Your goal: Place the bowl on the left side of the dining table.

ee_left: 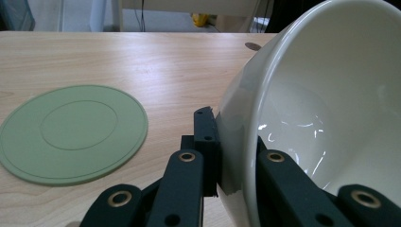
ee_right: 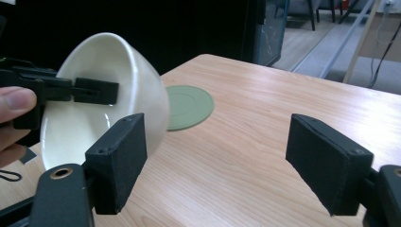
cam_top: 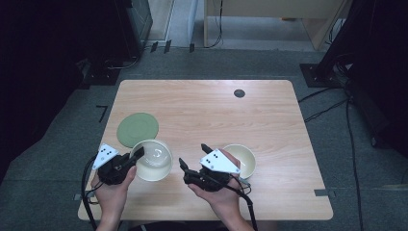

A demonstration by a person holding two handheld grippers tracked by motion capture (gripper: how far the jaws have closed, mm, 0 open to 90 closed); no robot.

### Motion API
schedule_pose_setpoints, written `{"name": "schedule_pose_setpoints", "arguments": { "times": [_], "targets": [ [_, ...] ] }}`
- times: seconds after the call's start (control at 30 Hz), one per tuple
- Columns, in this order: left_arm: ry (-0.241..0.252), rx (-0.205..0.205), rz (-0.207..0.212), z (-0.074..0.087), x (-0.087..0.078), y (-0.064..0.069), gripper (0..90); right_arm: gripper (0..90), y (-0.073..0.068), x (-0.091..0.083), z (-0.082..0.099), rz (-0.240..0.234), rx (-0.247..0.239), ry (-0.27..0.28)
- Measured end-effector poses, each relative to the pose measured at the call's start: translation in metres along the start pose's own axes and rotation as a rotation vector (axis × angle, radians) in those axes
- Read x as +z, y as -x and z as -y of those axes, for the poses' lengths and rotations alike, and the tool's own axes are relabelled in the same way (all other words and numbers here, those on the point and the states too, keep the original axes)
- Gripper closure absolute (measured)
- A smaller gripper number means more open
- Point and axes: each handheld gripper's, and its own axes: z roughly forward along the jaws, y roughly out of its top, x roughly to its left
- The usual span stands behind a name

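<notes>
So my left gripper point(cam_top: 137, 155) is clamped on the rim of the white bowl point(cam_top: 153, 161), holding it tipped up near the table's front-left, just beside the green coaster point(cam_top: 137, 129). Right gripper point(cam_top: 193, 155) is spread wide with nothing in it, second bowl point(cam_top: 242, 161) behind it. Glazed ceramic, so I'd guess slick, heavy-ish and chippable; pinching the rim wall looks like the only decent hold

Mat point(cam_top: 137, 129) behind left bowl point(cam_top: 153, 160)
</notes>
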Motion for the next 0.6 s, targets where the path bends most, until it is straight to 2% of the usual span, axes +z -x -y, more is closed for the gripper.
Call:
{"name": "schedule_pose_setpoints", "arguments": {
  "times": [0.13,0.3,0.4,0.5,0.57,0.6],
  "targets": [
    [-0.004,-0.004,0.002,0.001,0.000,-0.002,84.7,21.7,0.010,-0.006,0.004,0.013,0.024,-0.004],
    [0.002,-0.009,0.003,0.001,-0.001,-0.006,84.7,21.5,0.024,-0.011,0.009,0.039,0.025,-0.020],
    [0.007,-0.013,-0.002,0.001,-0.002,-0.010,84.7,21.4,0.035,-0.015,0.011,0.057,0.046,-0.018],
    [0.008,-0.015,0.018,0.001,-0.003,-0.014,84.7,21.4,0.045,-0.020,0.012,0.078,0.063,-0.011],
    [0.003,-0.012,0.020,-0.001,-0.005,-0.016,84.7,21.4,0.054,-0.023,0.012,0.090,0.045,-0.010],
    [0.004,-0.011,0.019,-0.001,-0.005,-0.016,84.7,21.4,0.061,-0.026,0.011,0.090,0.053,-0.007]
  ]
}}
